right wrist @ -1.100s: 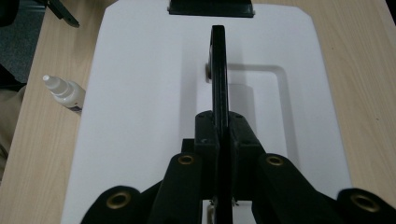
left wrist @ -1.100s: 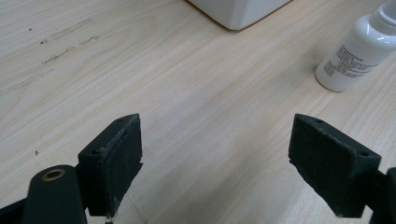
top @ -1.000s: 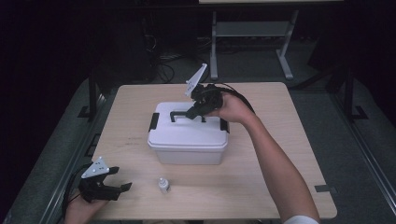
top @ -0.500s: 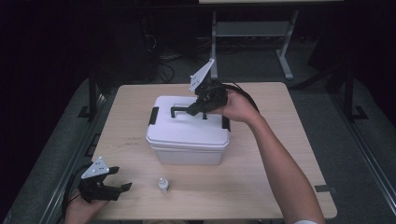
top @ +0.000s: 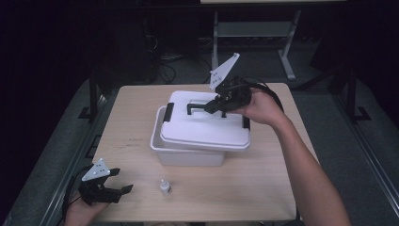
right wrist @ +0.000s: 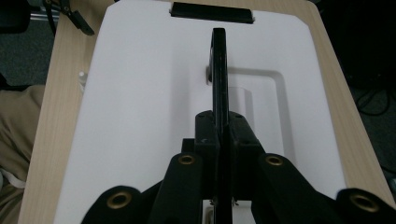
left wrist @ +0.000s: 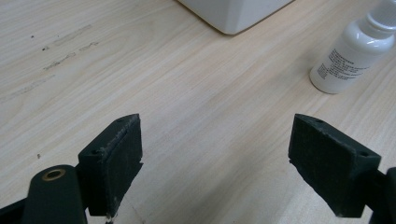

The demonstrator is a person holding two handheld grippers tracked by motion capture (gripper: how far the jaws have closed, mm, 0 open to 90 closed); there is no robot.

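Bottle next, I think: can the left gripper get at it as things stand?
Probably yes. The left gripper is open, the bottle stands just beside it, and bare table lies between them.

High cam looks down/fwd over whole table (top: 263,188); gripper cams sit close, sharing its white lid (top: 207,127) & bottle (top: 164,187).

White lid (top: 207,126) sits askew atop white box (top: 188,155).

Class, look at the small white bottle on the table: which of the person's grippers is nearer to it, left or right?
Left. The left gripper rests open on the table just beside the small white bottle; the right gripper is farther back, clamped on the lid's handle.
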